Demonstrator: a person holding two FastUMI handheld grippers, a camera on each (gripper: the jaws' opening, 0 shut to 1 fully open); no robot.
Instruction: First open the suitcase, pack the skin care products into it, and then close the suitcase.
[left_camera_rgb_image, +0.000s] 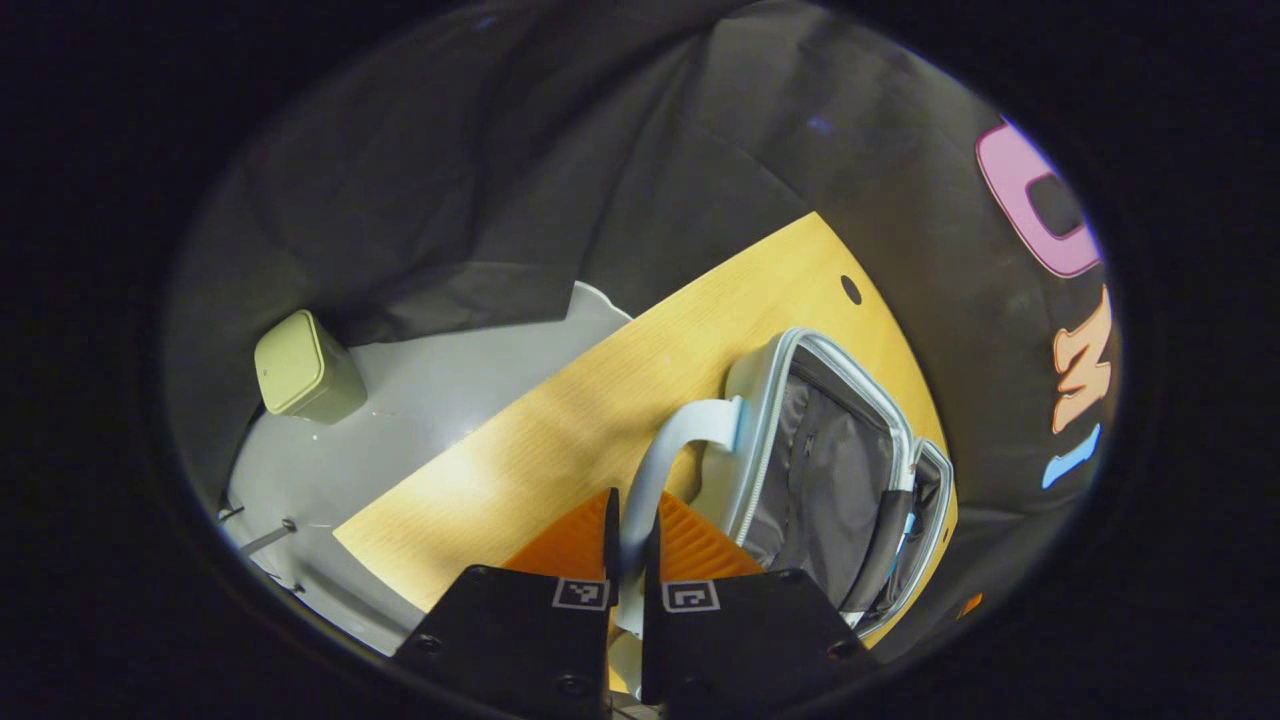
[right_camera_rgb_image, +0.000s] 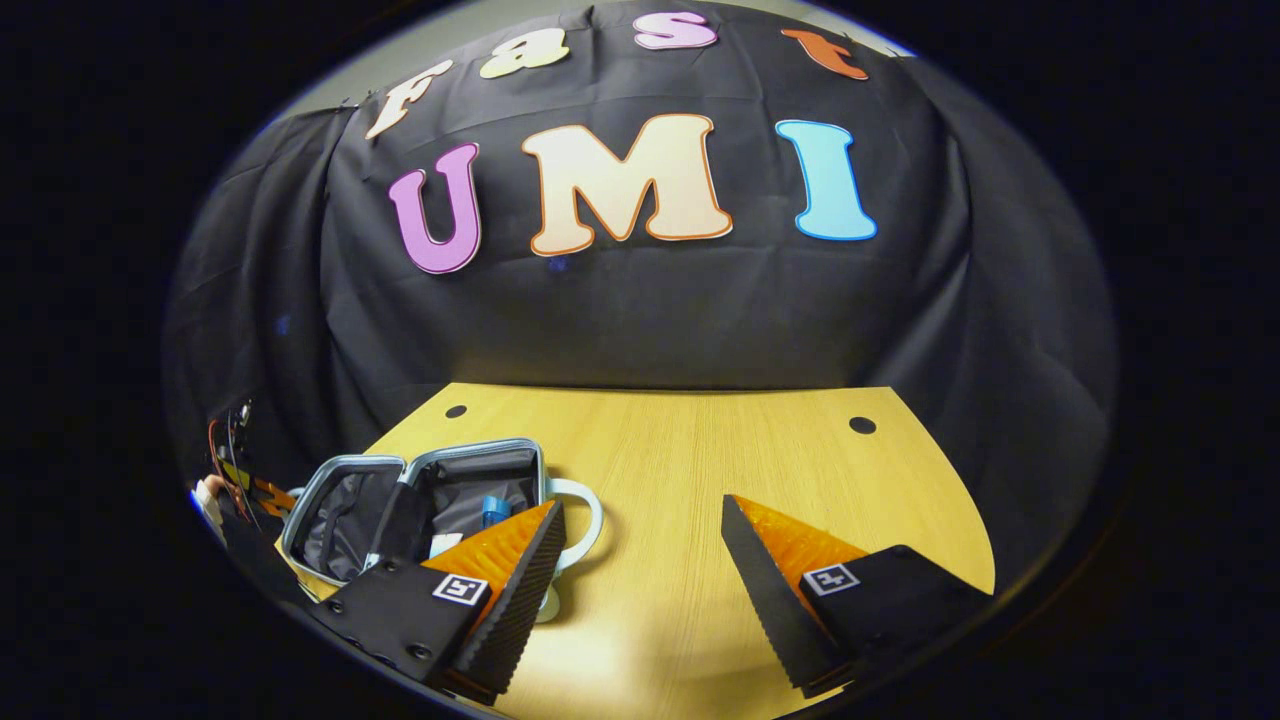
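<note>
Grey suitcase (right_camera_rgb_image: 420, 500) lies open on wooden table (right_camera_rgb_image: 700, 450); left gripper (left_camera_rgb_image: 630, 540) clamps its handle (left_camera_rgb_image: 670, 440); right gripper (right_camera_rgb_image: 640, 560) gapes apart.

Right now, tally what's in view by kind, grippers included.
Grippers: 2 (left, right)
Suitcase: 1
Blue-capped bottle inside it: 1
Table: 1
Green bin: 1
Total: 6
</note>
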